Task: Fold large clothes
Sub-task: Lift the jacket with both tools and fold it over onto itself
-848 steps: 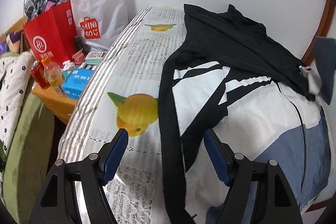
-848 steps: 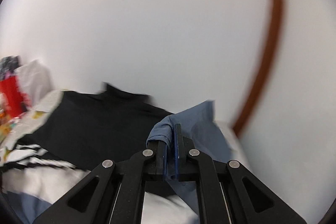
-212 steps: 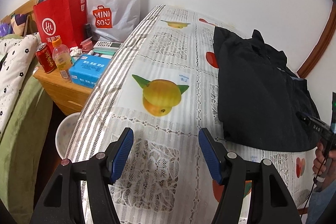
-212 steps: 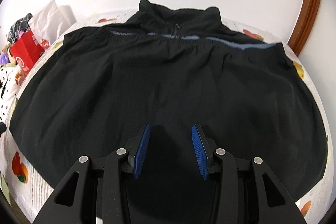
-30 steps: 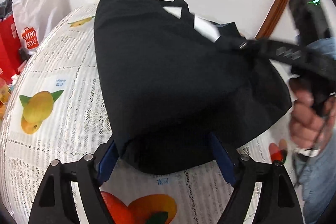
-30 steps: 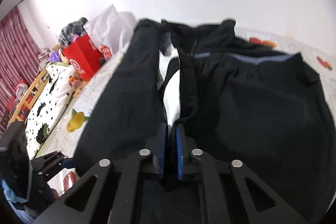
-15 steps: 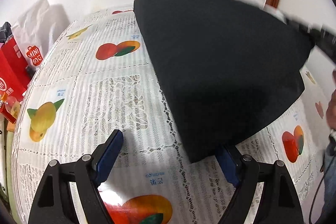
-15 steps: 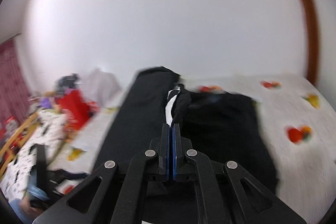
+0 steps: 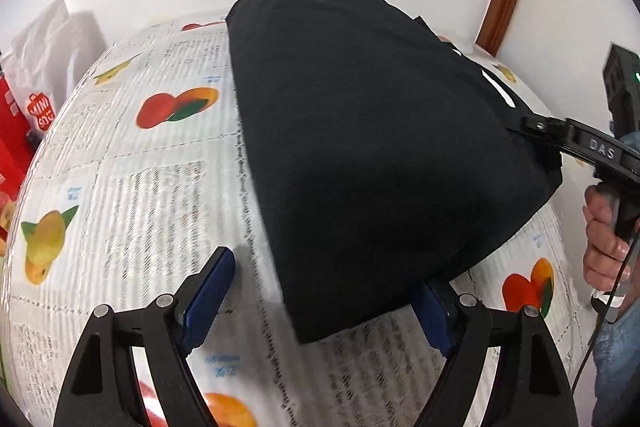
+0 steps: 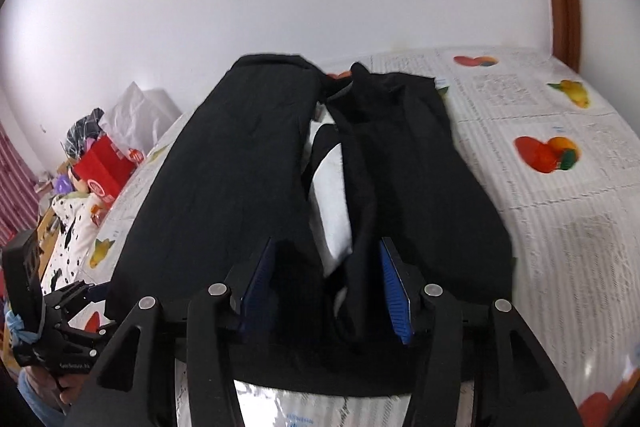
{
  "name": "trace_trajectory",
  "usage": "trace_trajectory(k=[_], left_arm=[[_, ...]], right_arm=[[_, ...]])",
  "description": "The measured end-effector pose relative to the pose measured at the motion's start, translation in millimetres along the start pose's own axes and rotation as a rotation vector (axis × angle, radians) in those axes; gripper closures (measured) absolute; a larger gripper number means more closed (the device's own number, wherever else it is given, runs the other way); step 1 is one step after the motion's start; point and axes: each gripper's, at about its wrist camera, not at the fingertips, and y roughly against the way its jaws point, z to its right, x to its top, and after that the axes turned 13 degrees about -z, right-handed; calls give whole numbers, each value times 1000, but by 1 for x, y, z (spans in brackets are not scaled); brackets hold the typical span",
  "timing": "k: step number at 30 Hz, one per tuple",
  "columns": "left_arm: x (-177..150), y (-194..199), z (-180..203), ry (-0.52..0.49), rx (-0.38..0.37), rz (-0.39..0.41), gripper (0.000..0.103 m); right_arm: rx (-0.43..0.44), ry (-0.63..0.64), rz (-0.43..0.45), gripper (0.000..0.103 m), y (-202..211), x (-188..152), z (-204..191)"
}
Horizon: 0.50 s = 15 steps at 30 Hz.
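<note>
Lying folded on the fruit-print tablecloth [image 9: 160,195], black jacket [image 10: 248,195], right gripper [image 10: 326,287] jaws just opening, parted astride its near edge, left gripper [image 9: 320,291] spread wide at its corner.

The left tongs [image 9: 320,291] point steeply down with their blue pads spread wide; the right-hand pad [image 9: 430,311] is partly hidden, and nothing is pinched between them. The right tongs [image 10: 326,287], also angled down, have just been opening: their pads [image 10: 394,291] now stand about half apart, with dark cloth lying loose in the gap, unpressed. A bare hand [image 9: 604,239] wraps the right tongs' handle near the tabletop's right edge.
</note>
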Motion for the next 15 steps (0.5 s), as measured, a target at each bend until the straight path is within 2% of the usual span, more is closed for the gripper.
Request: trace_trajectory(k=[3, 5, 6, 7, 9, 11, 13, 15], left_arm=[[3, -5, 7, -7, 47, -7, 21], [2, -7, 10, -11, 89, -10, 19], [3, -7, 12, -7, 94, -12, 19], [4, -8, 12, 1, 98, -17, 19], [6, -8, 11, 7, 103, -19, 19], [5, -8, 10, 16, 107, -15, 18], [5, -8, 8, 17, 111, -15, 18], [6, -8, 6, 21, 110, -18, 18]], right_arm=[[-16, 7, -37, 52, -16, 6, -6], [-29, 36, -43, 72, -19, 9, -15], [-36, 54, -45, 92, -19, 10, -18], [-48, 82, -40, 95, -18, 12, -23], [-43, 130, 20, 97, -3, 12, -28], [19, 143, 123, 97, 24, 9, -24], [113, 91, 253, 97, 55, -1, -8], [136, 33, 320, 97, 67, -10, 10]])
